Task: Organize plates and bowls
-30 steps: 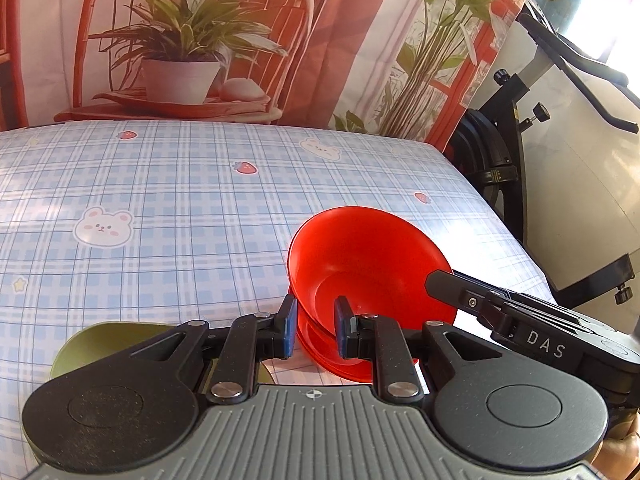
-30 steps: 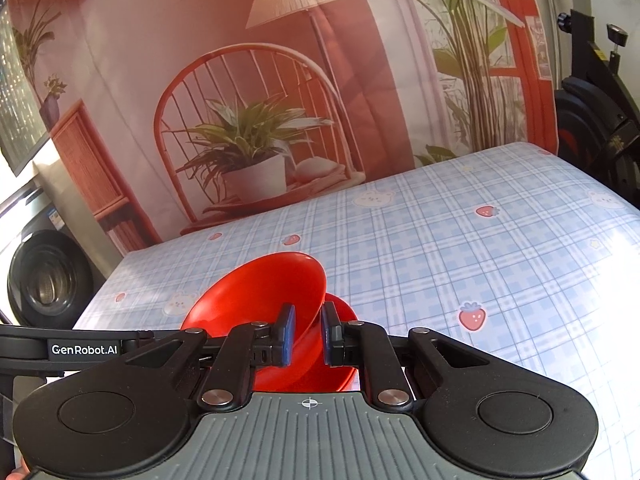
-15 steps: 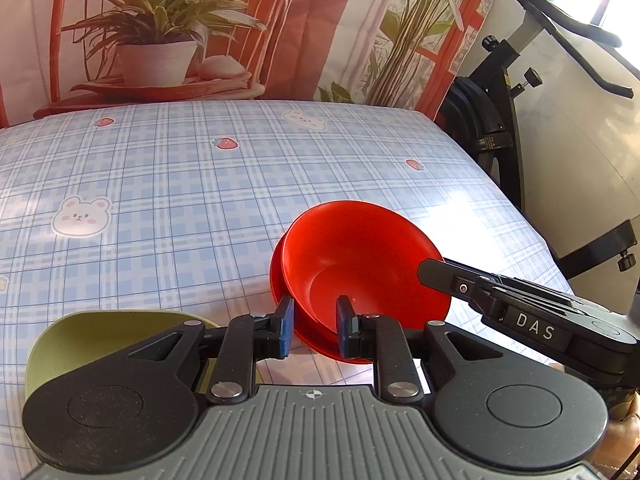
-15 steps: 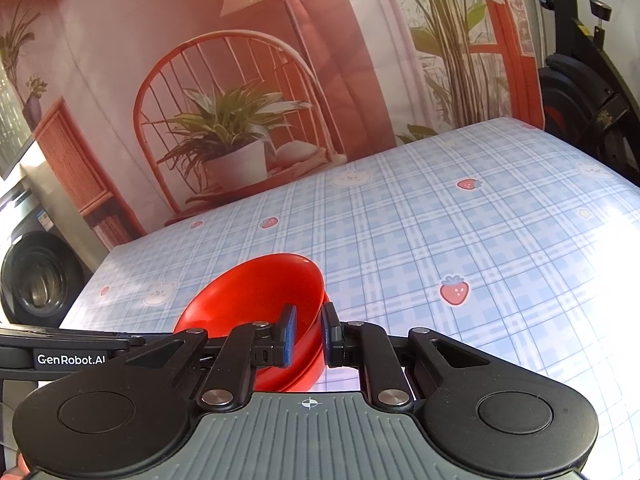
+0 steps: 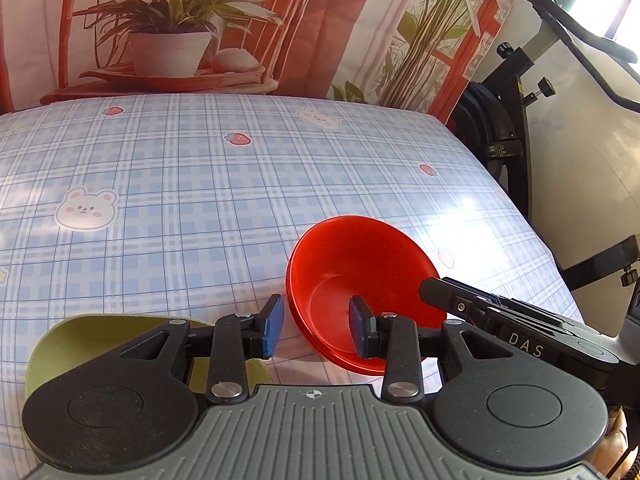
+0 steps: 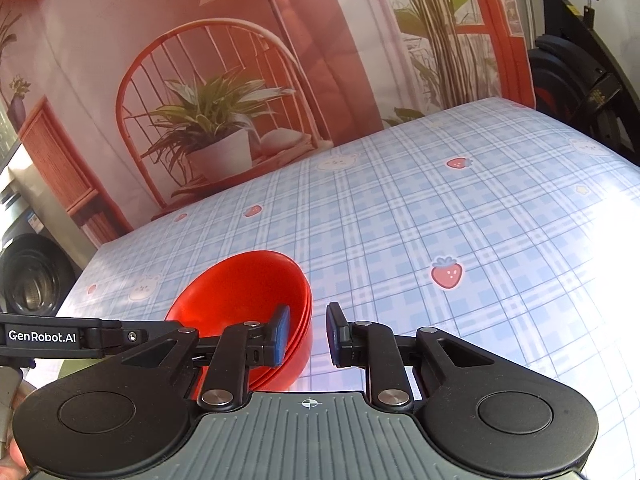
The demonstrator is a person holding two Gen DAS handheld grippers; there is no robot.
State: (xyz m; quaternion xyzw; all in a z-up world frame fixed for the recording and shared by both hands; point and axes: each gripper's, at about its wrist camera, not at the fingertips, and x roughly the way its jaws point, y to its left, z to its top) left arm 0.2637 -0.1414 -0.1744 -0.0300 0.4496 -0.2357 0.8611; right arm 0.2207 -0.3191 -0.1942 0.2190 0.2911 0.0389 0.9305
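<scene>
A stack of red bowls (image 5: 360,280) sits nested on the blue checked tablecloth (image 5: 200,200); it also shows in the right wrist view (image 6: 248,300). My left gripper (image 5: 316,330) is open, its jaws astride the stack's near-left rim. My right gripper (image 6: 308,334) is open, its jaws astride the stack's right rim. A green plate (image 5: 100,336) lies at the near left, partly hidden under my left gripper. The right gripper's body (image 5: 520,332) shows in the left wrist view beside the bowls.
The table ends at the right, where a black exercise bike (image 5: 520,120) stands. A printed backdrop (image 6: 280,60) hangs behind the far edge. A washing machine (image 6: 28,280) stands beyond the left edge.
Both grippers were shut on the red bowl's rim and lowered it into the stack; both have now opened and let go. The bowl now rests nested.
</scene>
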